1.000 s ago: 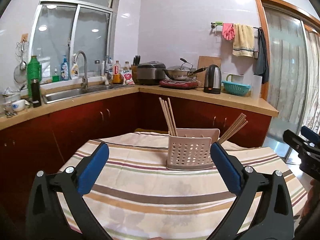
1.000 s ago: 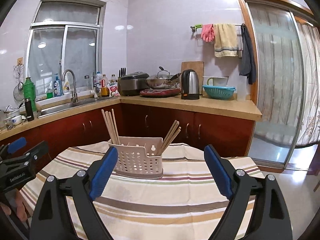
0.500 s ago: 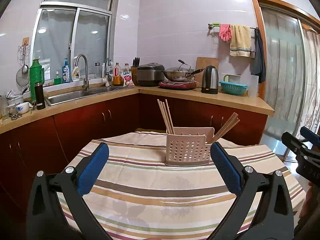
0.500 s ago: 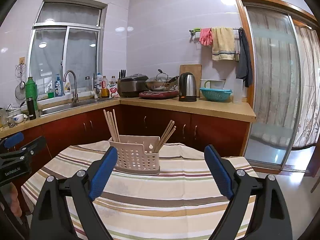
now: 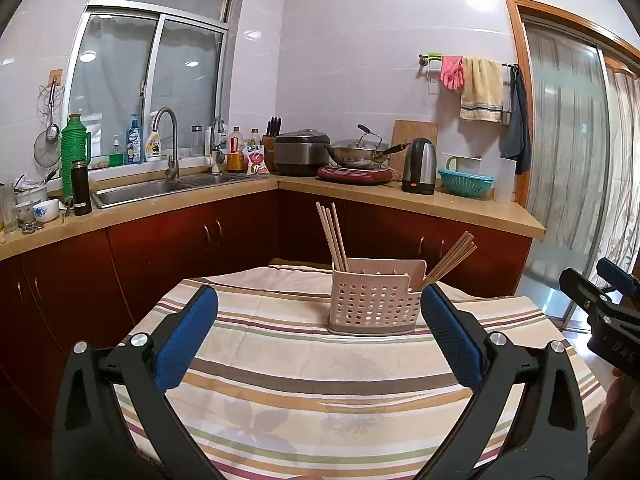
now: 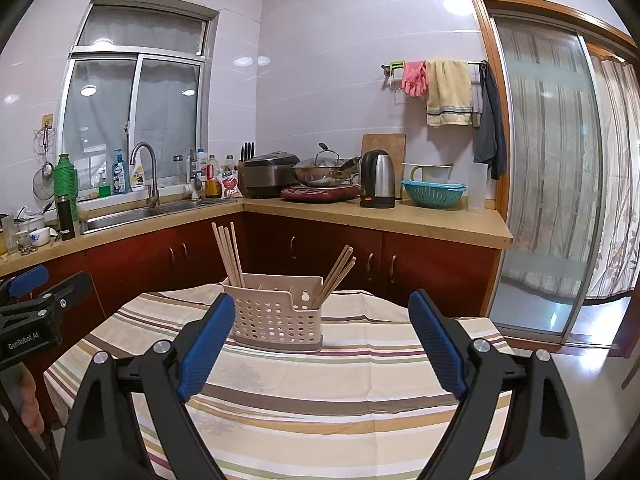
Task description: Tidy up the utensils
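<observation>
Left wrist view: both tongs, left tongs [image 5: 318,330] and right tongs [image 6: 322,334], gape empty short of the holder [image 5: 372,300]. Grabbing the leaning chopsticks [image 5: 450,256] carelessly could tip that light holder over on the table [image 5: 280,380].

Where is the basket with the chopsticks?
The perforated basket stands upright on the striped tablecloth, centre of both views, chopsticks sticking out of each end, beyond both open grippers.

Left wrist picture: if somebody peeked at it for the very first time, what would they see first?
Probably the pale holed utensil basket standing on the striped tablecloth, with wooden chopsticks sticking up at its left end and more leaning out at its right. Close in front, the left gripper hangs over the cloth, its blue-padded jaws wide open and empty.
</observation>
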A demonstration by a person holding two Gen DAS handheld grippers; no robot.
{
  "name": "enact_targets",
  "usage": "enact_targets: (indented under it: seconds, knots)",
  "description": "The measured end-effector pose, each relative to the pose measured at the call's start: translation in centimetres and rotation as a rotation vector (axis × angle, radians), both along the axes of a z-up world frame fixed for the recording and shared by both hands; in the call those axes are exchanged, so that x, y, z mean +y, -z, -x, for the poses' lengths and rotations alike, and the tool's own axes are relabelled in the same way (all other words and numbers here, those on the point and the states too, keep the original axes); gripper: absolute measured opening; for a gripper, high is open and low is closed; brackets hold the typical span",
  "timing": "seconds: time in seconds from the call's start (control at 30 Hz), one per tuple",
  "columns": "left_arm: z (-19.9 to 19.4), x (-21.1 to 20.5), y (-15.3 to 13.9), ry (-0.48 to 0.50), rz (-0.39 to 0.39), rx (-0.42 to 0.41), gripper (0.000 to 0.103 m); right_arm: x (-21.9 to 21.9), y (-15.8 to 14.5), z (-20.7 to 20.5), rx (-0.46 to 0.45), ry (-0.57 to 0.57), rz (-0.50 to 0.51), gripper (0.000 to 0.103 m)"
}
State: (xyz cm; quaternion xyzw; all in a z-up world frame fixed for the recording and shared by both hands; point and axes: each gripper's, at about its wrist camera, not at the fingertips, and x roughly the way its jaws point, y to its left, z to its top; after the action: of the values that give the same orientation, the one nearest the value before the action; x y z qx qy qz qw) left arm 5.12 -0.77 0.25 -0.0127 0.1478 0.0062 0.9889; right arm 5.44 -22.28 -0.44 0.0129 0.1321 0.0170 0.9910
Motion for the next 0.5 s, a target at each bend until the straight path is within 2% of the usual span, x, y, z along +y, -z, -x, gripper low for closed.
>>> enact_targets:
  seconds: [0.5]
  knots:
    - [0.26,-0.13,-0.34,0.004,0.012,-0.004,0.099,0.07,0.02,0.01,0.000,0.000,0.002,0.086]
